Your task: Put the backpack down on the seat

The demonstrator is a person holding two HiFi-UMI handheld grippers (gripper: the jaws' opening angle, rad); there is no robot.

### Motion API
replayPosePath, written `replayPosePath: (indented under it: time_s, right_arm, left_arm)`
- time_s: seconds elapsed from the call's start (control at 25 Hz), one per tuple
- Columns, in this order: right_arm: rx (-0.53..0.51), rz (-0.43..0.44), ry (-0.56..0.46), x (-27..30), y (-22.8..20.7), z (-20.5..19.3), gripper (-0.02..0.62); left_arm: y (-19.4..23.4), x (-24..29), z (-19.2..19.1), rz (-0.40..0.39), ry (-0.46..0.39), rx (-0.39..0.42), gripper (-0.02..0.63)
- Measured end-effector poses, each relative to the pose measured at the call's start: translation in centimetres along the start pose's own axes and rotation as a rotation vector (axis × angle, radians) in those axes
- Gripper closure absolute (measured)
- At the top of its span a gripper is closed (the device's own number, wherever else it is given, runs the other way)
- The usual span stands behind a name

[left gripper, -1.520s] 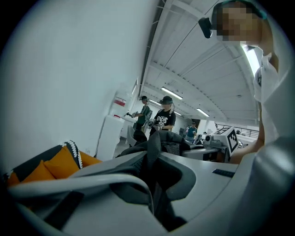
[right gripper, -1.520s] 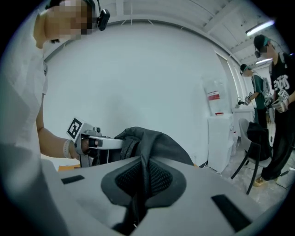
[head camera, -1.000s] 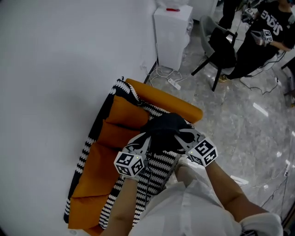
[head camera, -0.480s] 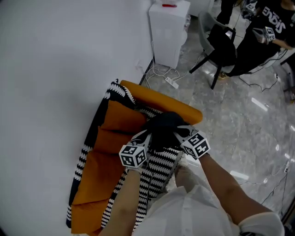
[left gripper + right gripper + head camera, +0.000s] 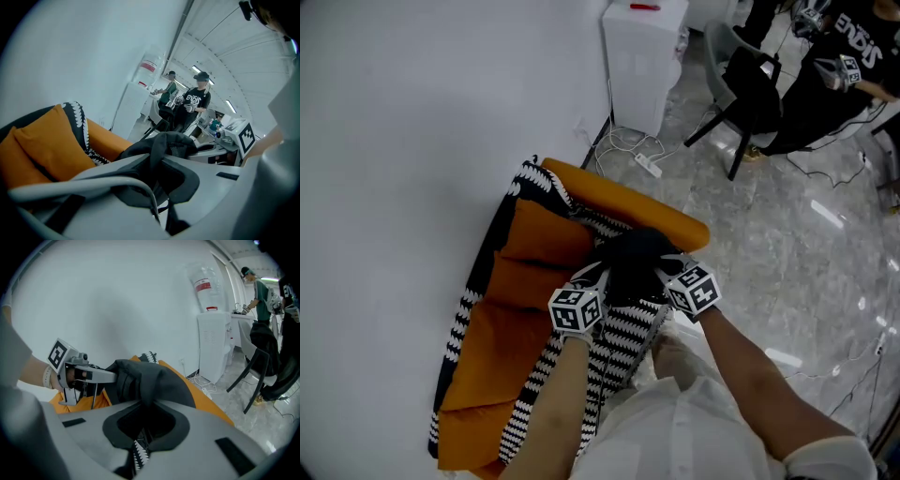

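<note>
Head view: the black backpack (image 5: 634, 263) hangs between the two tools, gathered at its top. The left hand-held gripper (image 5: 592, 279) pinches its left side and the right hand-held gripper (image 5: 670, 271) its right. It sits over the far end of the striped seat (image 5: 623, 345), close to the orange armrest (image 5: 628, 204). Whether its bottom already touches the seat cannot be told from here. The sofa's long axis runs along the white wall (image 5: 403, 141), from lower left to upper right, and the two tools span the bag across that axis. The seat lies straight below the bag, so the coming move looks like a plain descent. Neither hand is clearly nearer the seat (the left is the one toward the back cushions (image 5: 520, 281)).

Left gripper view: the left hand-held gripper (image 5: 161, 161) has its jaws clenched on a fold of the backpack (image 5: 174, 141), which bulges up just past the tips. An orange back cushion (image 5: 47, 145) stands to the left, and the right hand-held gripper (image 5: 224, 135) shows beyond the bag.

Right gripper view: the right hand-held gripper (image 5: 146, 408) is likewise clamped on the backpack (image 5: 152, 379), with dark fabric filling the gap. The left hand-held gripper (image 5: 96, 376) grips the bag's other side. A strip of the seat's zigzag pattern (image 5: 138, 458) shows under the jaws.
</note>
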State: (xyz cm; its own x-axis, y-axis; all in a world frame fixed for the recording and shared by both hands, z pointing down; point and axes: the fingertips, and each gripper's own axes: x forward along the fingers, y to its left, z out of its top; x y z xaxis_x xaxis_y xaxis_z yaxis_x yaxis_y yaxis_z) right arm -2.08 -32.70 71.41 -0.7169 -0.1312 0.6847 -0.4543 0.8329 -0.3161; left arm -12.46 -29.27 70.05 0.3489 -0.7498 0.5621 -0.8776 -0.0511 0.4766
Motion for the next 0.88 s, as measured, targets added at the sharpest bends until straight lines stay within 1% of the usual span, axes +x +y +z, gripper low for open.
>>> replayPosePath:
  time_s: [0.44,0.6,0.76,0.88]
  right_arm:
    - [0.017,-0.009,0.028,-0.3,0.0,-1.1,0.572]
    - [0.008,-0.009,0.04,-0.1,0.3,-1.0,0.572]
    - [-0.037,-0.026,0.08,-0.1,0.4,-1.4,0.57]
    - [-0.06,-0.036,0.104,-0.3,0.4,-1.7,0.507]
  left_arm:
    - [-0.4,0.0,-0.8,0.05,0.013,0.013,0.56]
    - [0.2,-0.5,-0.9,0.078,0.011,0.0,0.527]
    - [0.7,-0.8,-1.2,0.093,0.015,-0.004,0.474]
    - [0.6,-1.0,-1.5,0.09,0.024,0.006,0.451]
